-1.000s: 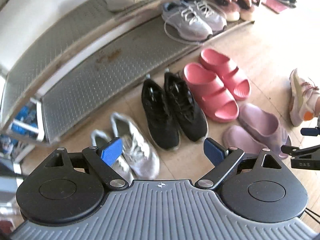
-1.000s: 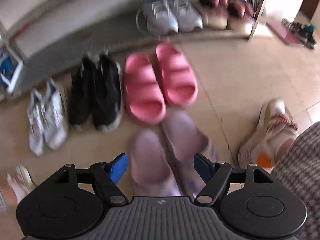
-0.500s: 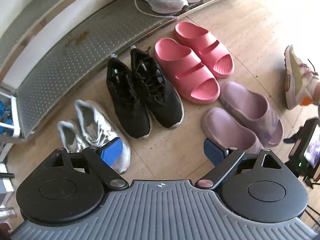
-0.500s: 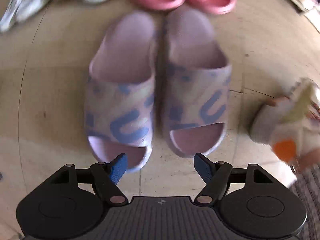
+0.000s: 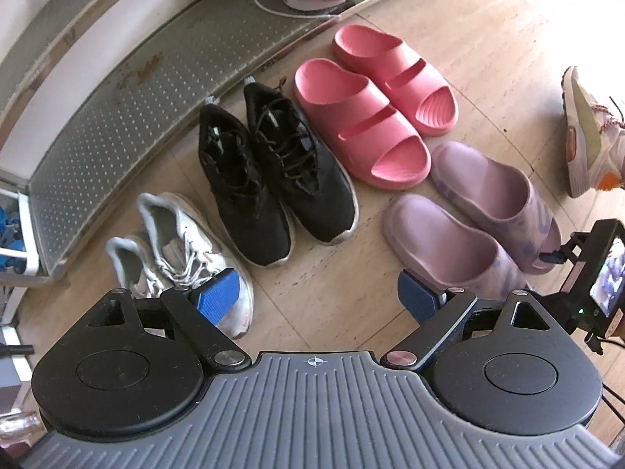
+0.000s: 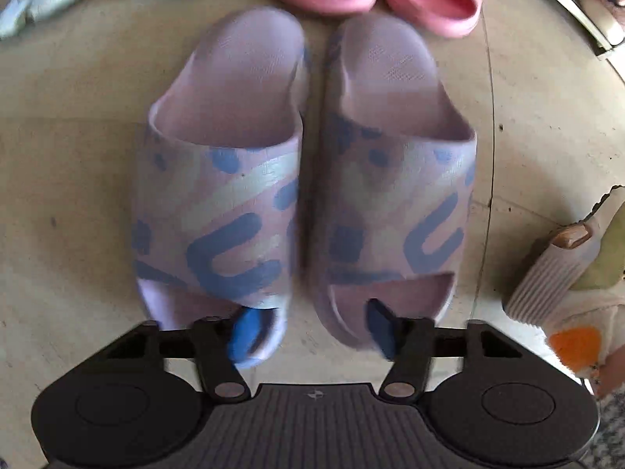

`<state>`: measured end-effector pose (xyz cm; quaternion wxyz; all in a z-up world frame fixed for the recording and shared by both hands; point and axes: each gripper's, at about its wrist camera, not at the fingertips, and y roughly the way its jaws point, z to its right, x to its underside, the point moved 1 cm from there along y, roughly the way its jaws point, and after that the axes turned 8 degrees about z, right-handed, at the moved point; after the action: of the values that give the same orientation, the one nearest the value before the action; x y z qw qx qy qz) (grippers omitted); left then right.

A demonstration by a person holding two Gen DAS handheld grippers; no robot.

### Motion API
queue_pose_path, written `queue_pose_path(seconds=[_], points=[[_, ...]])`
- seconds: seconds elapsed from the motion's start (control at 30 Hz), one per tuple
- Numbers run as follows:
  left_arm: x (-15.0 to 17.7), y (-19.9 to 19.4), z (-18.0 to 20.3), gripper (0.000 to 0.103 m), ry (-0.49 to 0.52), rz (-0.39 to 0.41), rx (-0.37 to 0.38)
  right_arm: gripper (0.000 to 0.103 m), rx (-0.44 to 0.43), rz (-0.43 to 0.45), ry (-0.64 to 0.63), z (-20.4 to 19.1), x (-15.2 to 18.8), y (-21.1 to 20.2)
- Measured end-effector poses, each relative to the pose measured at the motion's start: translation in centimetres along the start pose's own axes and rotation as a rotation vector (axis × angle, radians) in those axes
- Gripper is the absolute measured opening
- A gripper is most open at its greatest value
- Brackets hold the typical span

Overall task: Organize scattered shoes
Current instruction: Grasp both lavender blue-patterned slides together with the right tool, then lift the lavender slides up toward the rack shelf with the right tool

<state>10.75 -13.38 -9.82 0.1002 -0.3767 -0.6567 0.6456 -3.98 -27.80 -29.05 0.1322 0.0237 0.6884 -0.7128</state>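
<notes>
The right gripper (image 6: 310, 330) is pointed down at 2 lilac slides (image 6: 218, 179) set side by side on the tiled floor (image 6: 66, 179). Its jaws have just been closing; each blue pad is tucked into a toe opening, the inner sides of both slides lying between them, though firm pressing cannot be told. The left gripper (image 5: 318, 299) is held spread wide above bare floor, nothing between its pads, near white sneakers (image 5: 172, 250), black sneakers (image 5: 273, 172) and pink slides (image 5: 371, 113).

You had a tan tiled floor (image 5: 320, 305) beneath everything. A small lit screen (image 5: 607, 275) sat at the right edge, and something blue (image 5: 8, 234) showed at the far left.
</notes>
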Motion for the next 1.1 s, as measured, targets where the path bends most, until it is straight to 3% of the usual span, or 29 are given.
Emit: queue_pose_path(seconds=[0.07,0.4,0.43,0.47,0.63,0.9,1.0,1.1], points=[[0.0,0.1,0.0,0.092,0.001,-0.001,-0.002,0.052,-0.028,0.021,0.087,0.4,-0.1,0.0],[0.6,0.7,0.6,0.092,0.021,-0.021,-0.001,0.051,0.007,0.084,0.232,0.5,1.3,1.2],[0.6,0.6,0.6,0.092,0.021,-0.019,0.000,0.044,0.007,0.094,0.234,0.5,1.5,1.1],[0.6,0.5,0.6,0.092,0.020,-0.017,0.000,0.029,0.012,0.103,0.238,0.5,1.4,0.8],[0.2,-1.1,0.5,0.092,0.015,0.036,0.016,0.020,-0.025,0.146,0.286,0.9,-0.4,-3.1],[0.7,-4.5,-0.6,0.092,-0.033,0.127,0.010,0.028,0.034,0.309,0.340,2.7,-3.4,-9.6],[1.0,-5.0,-1.3,0.092,-0.052,0.136,0.007,0.031,0.049,0.389,0.302,2.6,-5.4,-10.9],[1.3,-5.4,-1.8,0.092,-0.067,0.144,0.002,0.036,0.099,0.396,0.242,2.0,-7.7,-10.1]])
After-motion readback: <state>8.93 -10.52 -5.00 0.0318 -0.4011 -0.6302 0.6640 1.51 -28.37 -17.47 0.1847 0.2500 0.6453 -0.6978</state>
